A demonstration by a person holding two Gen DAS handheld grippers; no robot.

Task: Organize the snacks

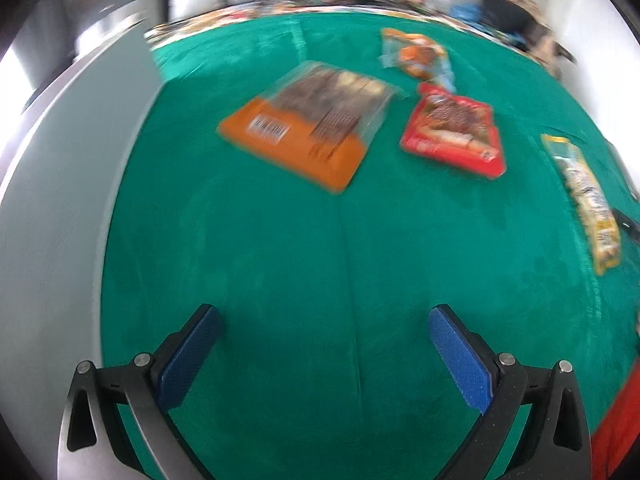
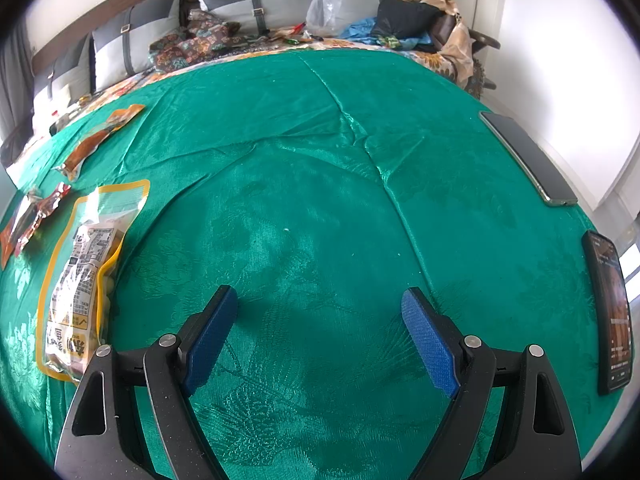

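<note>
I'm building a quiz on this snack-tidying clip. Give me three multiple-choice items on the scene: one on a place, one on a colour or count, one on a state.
1. Where do the two phones lie in the right wrist view?
A. along the right edge of the cloth
B. beside the yellow-edged packet
C. between the fingers

2. What colour is the cloth under the snacks?
A. red
B. green
C. white

3. How do both grippers stand?
A. shut on a packet
B. shut on nothing
C. open, holding nothing

Key:
1 A: both phones lie at the right edge, far from the yellow-edged packet.
2 B: the cloth is green under the orange packet and red packet.
3 C: the left gripper and right gripper have their fingers spread with only cloth between.
</note>
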